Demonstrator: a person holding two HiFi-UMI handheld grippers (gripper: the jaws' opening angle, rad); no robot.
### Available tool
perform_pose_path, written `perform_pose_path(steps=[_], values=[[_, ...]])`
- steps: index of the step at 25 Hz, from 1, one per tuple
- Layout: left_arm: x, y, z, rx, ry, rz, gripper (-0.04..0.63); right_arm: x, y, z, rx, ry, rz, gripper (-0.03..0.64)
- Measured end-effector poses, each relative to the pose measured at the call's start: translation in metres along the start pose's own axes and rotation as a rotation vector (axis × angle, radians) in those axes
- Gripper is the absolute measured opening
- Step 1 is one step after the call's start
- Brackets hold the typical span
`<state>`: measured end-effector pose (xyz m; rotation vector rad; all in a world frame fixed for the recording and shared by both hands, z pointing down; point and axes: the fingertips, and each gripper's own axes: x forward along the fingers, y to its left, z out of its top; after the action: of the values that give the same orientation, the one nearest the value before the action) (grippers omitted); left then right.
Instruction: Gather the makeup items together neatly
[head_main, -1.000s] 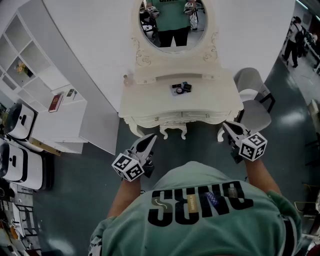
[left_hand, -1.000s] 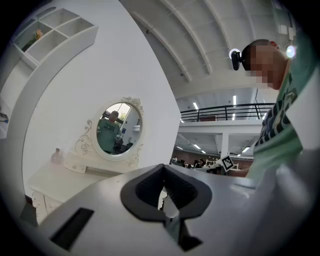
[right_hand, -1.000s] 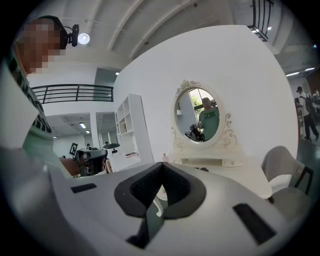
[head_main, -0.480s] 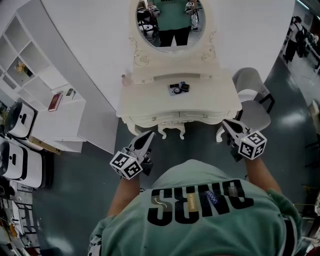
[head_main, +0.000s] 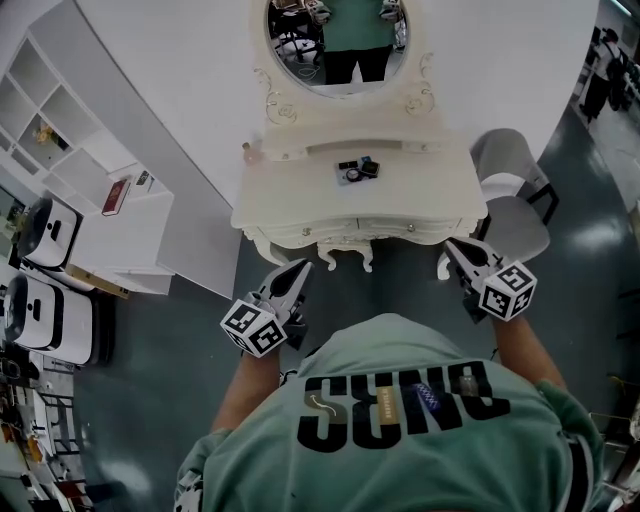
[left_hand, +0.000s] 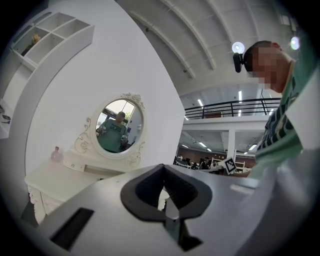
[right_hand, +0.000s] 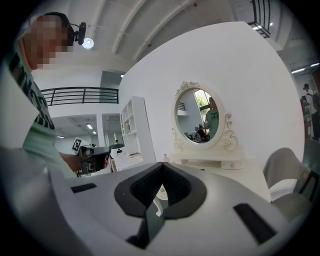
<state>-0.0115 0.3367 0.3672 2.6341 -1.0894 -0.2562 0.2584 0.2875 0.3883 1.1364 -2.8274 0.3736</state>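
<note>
A small cluster of dark makeup items (head_main: 358, 169) lies on the middle of a cream dressing table (head_main: 300, 200), below its oval mirror (head_main: 335, 40). A small pink bottle (head_main: 247, 149) stands at the table's back left corner; the same bottle (left_hand: 56, 155) shows in the left gripper view. My left gripper (head_main: 300, 270) is shut and empty, held in front of the table's left legs. At the table's right front, my right gripper (head_main: 453, 250) is likewise shut with nothing in it. Both hang well short of the tabletop.
A grey chair (head_main: 510, 195) stands right of the dressing table. White shelving (head_main: 60, 110) with small items and a low white cabinet (head_main: 130, 235) stand to the left. White machines (head_main: 40, 300) sit on the dark floor at far left. A person stands far right.
The view has drifted so the table sits slightly higher and farther. Both grippers keep about the same place and stay shut.
</note>
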Motion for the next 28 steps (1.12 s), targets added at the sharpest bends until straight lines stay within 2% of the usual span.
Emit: perform_pose_path(steps=[4, 7, 10, 15, 22, 25, 28], values=[[0.01, 0.006, -0.008, -0.002, 0.03, 0.008, 0.008, 0.014, -0.017, -0.011, 0.035, 0.011, 0.007, -0.012], [0.015, 0.032, -0.007, -0.011, 0.031, 0.011, 0.008, 0.04, -0.021, -0.019, 0.04, 0.036, 0.014, -0.012], [0.029, 0.076, -0.003, -0.033, 0.016, -0.011, 0.008, 0.077, -0.03, -0.02, 0.035, 0.053, 0.007, -0.012], [0.071, 0.165, 0.016, -0.037, 0.008, -0.099, 0.008, 0.158, -0.059, -0.004, 0.025, 0.053, -0.069, -0.012], [0.137, 0.293, 0.067, -0.032, 0.082, -0.238, 0.008, 0.286, -0.094, 0.031, 0.037, 0.075, -0.169, -0.009], [0.159, 0.336, 0.078, -0.016, 0.115, -0.27, 0.008, 0.329, -0.113, 0.033, 0.042, 0.102, -0.209, 0.005], [0.182, 0.367, 0.076, -0.035, 0.131, -0.272, 0.008, 0.355, -0.129, 0.027, 0.05, 0.132, -0.224, 0.044]])
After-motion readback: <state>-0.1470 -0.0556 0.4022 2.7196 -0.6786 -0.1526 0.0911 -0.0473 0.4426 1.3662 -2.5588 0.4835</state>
